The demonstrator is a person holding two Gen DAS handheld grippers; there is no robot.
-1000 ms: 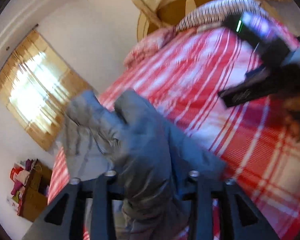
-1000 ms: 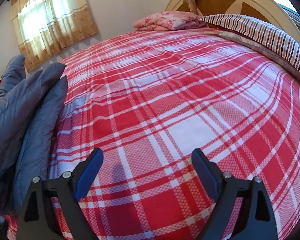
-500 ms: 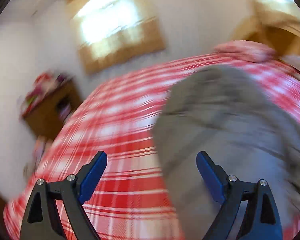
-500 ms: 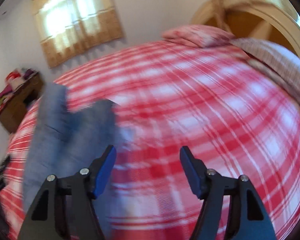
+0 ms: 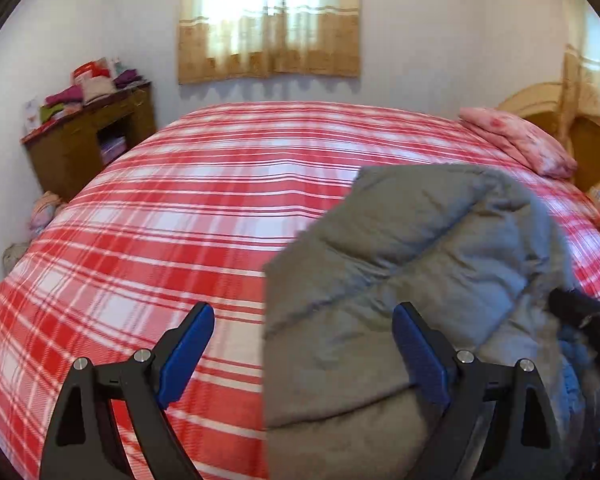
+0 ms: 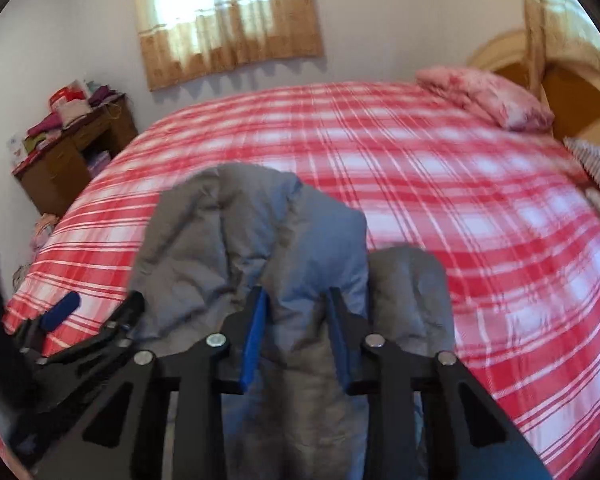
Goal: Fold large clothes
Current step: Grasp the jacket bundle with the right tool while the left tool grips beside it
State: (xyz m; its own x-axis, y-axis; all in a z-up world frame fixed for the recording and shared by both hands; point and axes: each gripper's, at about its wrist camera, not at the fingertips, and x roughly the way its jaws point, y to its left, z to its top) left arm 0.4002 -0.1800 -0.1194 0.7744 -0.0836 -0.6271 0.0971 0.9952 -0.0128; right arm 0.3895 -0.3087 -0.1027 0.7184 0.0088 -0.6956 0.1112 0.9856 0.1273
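Left wrist view: the left gripper (image 5: pixel 302 344) hangs with its blue-padded fingers spread wide, nothing between them, over the red-and-white plaid bedspread (image 5: pixel 180 220). A puffy grey quilted jacket (image 5: pixel 412 280) lies heaped on the near right part of the bed, its stitched panels soft and rounded. From the right wrist, the right gripper (image 6: pixel 296 332) has its fingers pressed close, pinching a thick fold of the jacket (image 6: pixel 260 240). A pink floral pillow (image 5: pixel 516 140) sits by the curved wooden headboard (image 6: pixel 572 80), and a brown wooden cabinet (image 5: pixel 88 140) stacked with folded cloth stands by the wall.
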